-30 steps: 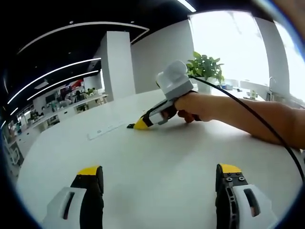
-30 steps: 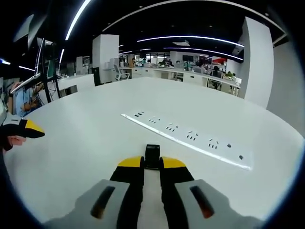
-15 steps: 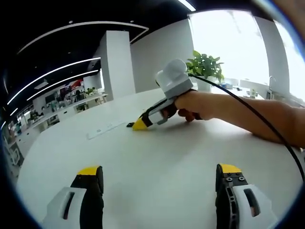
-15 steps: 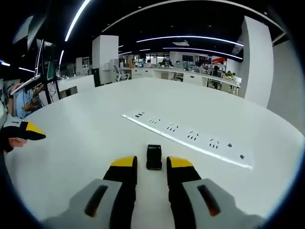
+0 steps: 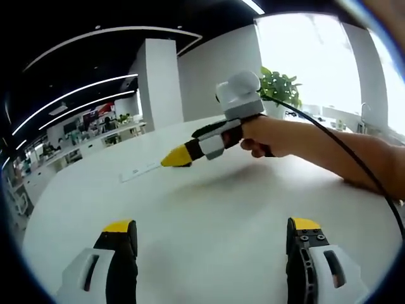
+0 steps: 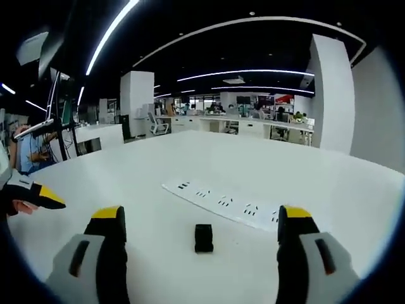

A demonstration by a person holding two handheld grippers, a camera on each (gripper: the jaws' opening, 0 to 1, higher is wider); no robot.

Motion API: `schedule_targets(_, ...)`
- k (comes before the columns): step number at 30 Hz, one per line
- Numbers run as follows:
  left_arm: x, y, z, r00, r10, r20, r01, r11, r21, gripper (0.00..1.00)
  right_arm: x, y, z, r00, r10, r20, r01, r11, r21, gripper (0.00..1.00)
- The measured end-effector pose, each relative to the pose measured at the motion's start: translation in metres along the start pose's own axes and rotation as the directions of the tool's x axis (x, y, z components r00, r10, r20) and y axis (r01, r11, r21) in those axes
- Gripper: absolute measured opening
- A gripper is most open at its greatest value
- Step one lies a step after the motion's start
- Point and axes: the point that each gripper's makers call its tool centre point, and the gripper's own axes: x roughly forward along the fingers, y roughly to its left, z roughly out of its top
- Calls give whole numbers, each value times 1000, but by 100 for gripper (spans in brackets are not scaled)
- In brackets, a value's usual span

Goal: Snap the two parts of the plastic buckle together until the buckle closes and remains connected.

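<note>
Buckle (image 6: 203, 238), small and black, lies flat on the white table (image 6: 209, 171), between the spread jaws of the right gripper (image 6: 201, 221) and apart from both of them. Just beyond it runs a white power strip (image 6: 223, 204). The left gripper (image 5: 212, 231) also has its jaws spread wide, with nothing between them, over bare tabletop. In the left gripper view the right gripper hangs above the table, gripped by a hand (image 5: 262, 134), a plant (image 5: 279, 87) behind it.
</note>
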Motion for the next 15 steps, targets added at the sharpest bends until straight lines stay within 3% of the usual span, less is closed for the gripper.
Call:
schedule_targets(5, 2, 0, 1, 1000, -13, 6, 13, 1000, 18, 99, -1, -2, 1, 1000, -26, -4, 26, 999, -38, 100)
schedule_targets(8, 2, -10, 4, 996, -90, 27, 92, 992, -82, 99, -3, -1, 9, 999, -20, 33, 21, 999, -45, 100)
schedule_targets(10, 0, -4, 4, 996, -80, 25, 82, 993, -82, 99, -4, -1, 18, 997, -16, 74, 17, 1000, -16, 100)
schedule_targets(15, -4, 2, 2, 998, -59, 19, 61, 994, -90, 97, -8, -7, 24, 995, -45, 87, 48, 998, -36, 97)
